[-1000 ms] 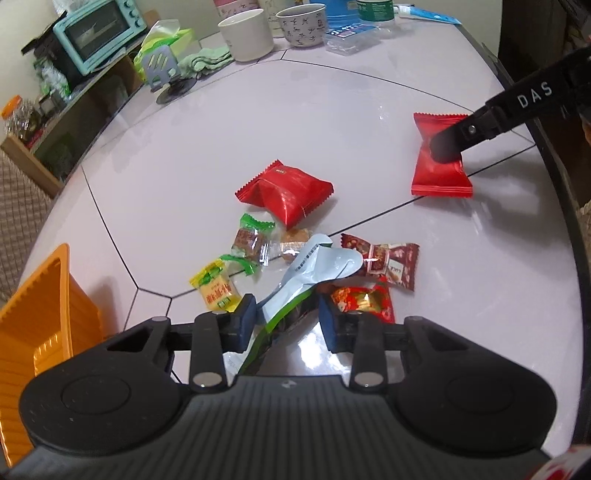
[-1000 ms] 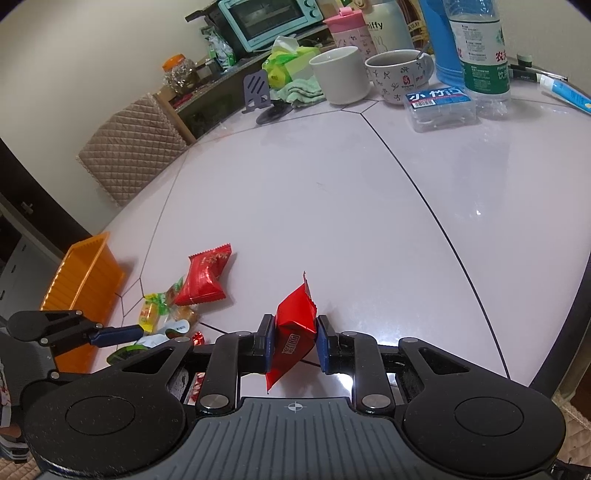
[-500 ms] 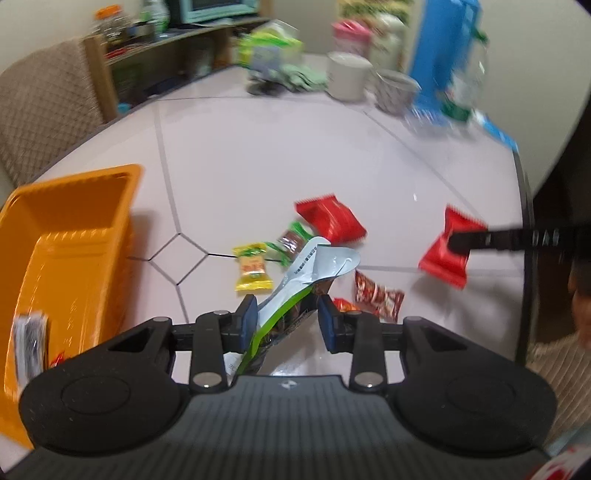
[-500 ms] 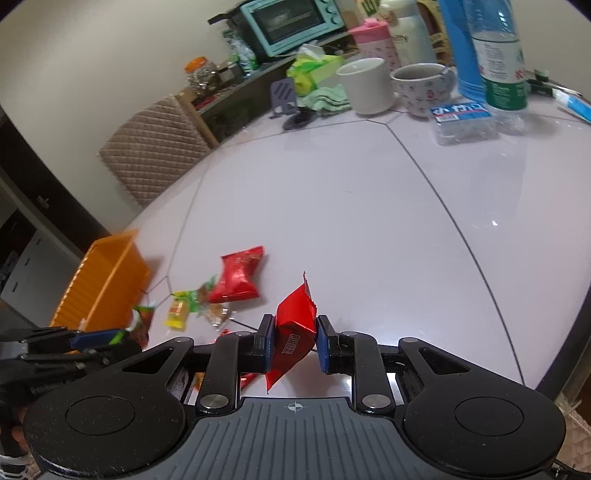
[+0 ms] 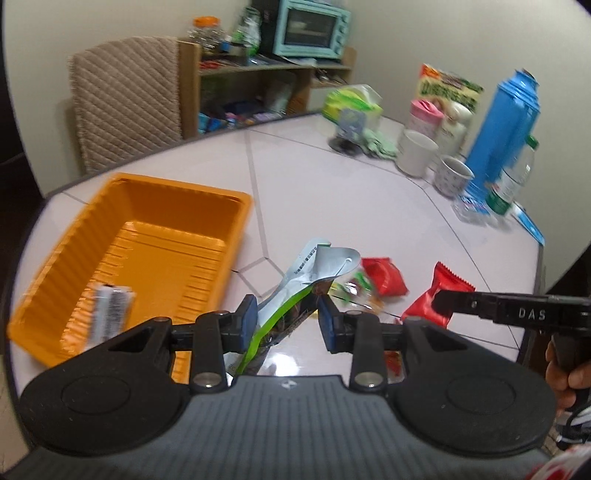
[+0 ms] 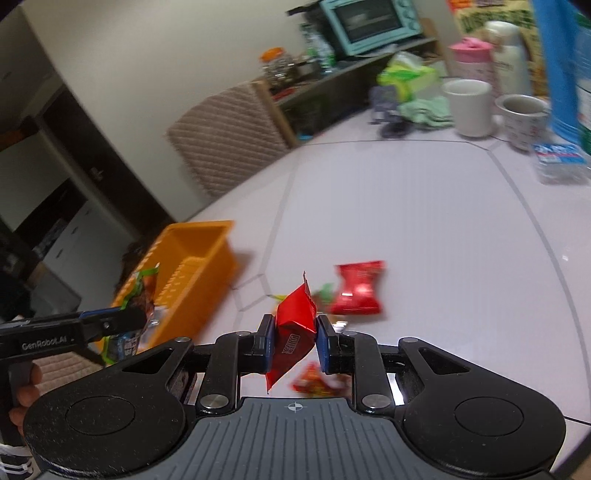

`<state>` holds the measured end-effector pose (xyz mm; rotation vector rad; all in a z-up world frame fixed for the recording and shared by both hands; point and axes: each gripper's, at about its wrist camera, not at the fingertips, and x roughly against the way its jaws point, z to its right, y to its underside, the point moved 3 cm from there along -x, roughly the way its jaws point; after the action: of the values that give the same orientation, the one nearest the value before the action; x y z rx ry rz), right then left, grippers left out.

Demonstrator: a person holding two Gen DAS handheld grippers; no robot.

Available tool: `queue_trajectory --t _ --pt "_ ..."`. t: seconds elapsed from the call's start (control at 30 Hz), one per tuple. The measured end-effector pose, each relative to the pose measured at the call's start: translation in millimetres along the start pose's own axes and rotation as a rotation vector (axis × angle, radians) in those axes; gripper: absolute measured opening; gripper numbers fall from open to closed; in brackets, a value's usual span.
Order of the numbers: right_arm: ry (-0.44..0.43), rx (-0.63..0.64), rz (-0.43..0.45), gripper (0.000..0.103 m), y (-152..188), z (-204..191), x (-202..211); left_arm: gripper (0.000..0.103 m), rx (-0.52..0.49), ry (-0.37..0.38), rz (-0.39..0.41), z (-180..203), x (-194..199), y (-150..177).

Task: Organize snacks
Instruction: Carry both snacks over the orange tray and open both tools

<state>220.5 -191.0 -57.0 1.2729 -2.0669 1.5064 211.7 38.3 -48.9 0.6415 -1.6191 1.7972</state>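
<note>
My left gripper (image 5: pixel 288 325) is shut on a crumpled green and silver snack packet (image 5: pixel 317 266), held up beside the orange bin (image 5: pixel 177 186). A silvery packet (image 5: pixel 110 314) lies inside the bin. My right gripper (image 6: pixel 293 343) is shut on a red snack packet (image 6: pixel 295 317) above the table. In the left wrist view that gripper (image 5: pixel 437 304) comes in from the right with the red packet (image 5: pixel 447 288). Another red packet (image 6: pixel 356 288) and small wrapped sweets (image 5: pixel 358 291) lie on the white table. The left gripper (image 6: pixel 142 319) shows at the left of the right wrist view, near the orange bin (image 6: pixel 199 258).
At the table's far side stand a white mug (image 5: pixel 417 153), a patterned mug (image 5: pixel 452 177), a blue flask (image 5: pixel 506 125) and a water bottle (image 5: pixel 511 181). A quilted chair (image 5: pixel 125 99) and a shelf with a teal oven (image 5: pixel 310 29) stand behind the table.
Both grippers have risen from the table with their packets and swung left toward the orange bin. The left one has rolled, so the bin's inside now shows.
</note>
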Motion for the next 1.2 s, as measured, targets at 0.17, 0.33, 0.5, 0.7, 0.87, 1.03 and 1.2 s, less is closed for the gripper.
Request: queue_trajectory --t 0.17,0.33,0.5,0.7,0.87,1.03,1.2 --pt "-0.067 0.038 -0.024 0.024 -2 -36 -18 0.032 0.051 -0.046 0.017 -30 15 -3" --pt "-0.128 0.082 -0.04 0.024 -5 -74 -38 0.032 0.092 -0.089 0.031 -61 26 -3" --pt "-0.178 0.123 -0.058 0.024 -9 -112 -61 0.032 0.116 -0.123 0.043 -87 32 -5" --pt "-0.206 0.158 -0.073 0.024 -13 -147 -87 0.032 0.14 -0.143 0.043 -114 32 -9" --pt "-0.211 0.175 -0.082 0.024 -15 -167 -107 0.032 0.148 -0.15 0.041 -130 30 -14" --pt "-0.202 0.188 -0.097 0.024 -16 -179 -126 0.032 0.166 -0.153 0.033 -144 23 -19" --pt "-0.168 0.191 -0.109 0.024 -18 -180 -145 0.032 0.172 -0.148 0.027 -150 12 -26"
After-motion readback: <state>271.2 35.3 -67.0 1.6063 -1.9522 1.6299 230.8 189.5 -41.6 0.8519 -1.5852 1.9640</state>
